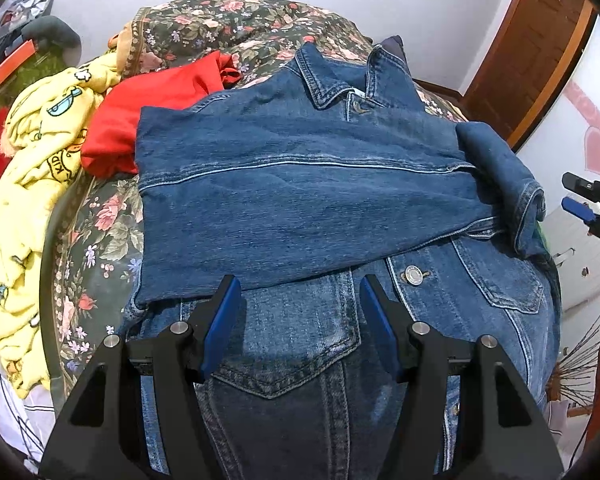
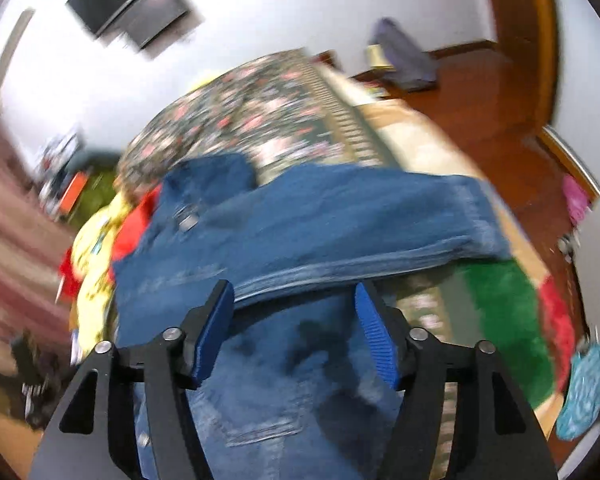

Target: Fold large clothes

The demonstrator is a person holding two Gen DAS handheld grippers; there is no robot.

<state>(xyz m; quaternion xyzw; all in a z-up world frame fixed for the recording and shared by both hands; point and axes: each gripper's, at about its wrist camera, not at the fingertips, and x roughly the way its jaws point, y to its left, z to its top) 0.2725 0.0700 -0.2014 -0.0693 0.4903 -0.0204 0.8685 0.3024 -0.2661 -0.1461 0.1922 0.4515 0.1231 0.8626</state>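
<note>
Both your claws, left gripper (image 1: 300, 300) and right gripper (image 2: 295, 308), gape half-open, empty; the folded sleeve (image 1: 300, 184) on the denim jacket (image 1: 480, 308) may slide off if nudged.

Floral bedspread (image 1: 96, 240) covers the bed; on it, at its left edge, a yellow cartoon-print garment (image 1: 32, 184) beside a red garment (image 1: 156, 100); wooden door (image 1: 528, 56) beyond its far right corner

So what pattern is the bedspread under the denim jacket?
Dark green with pink roses; the bedspread shows best in the left wrist view, beside the jacket.
</note>
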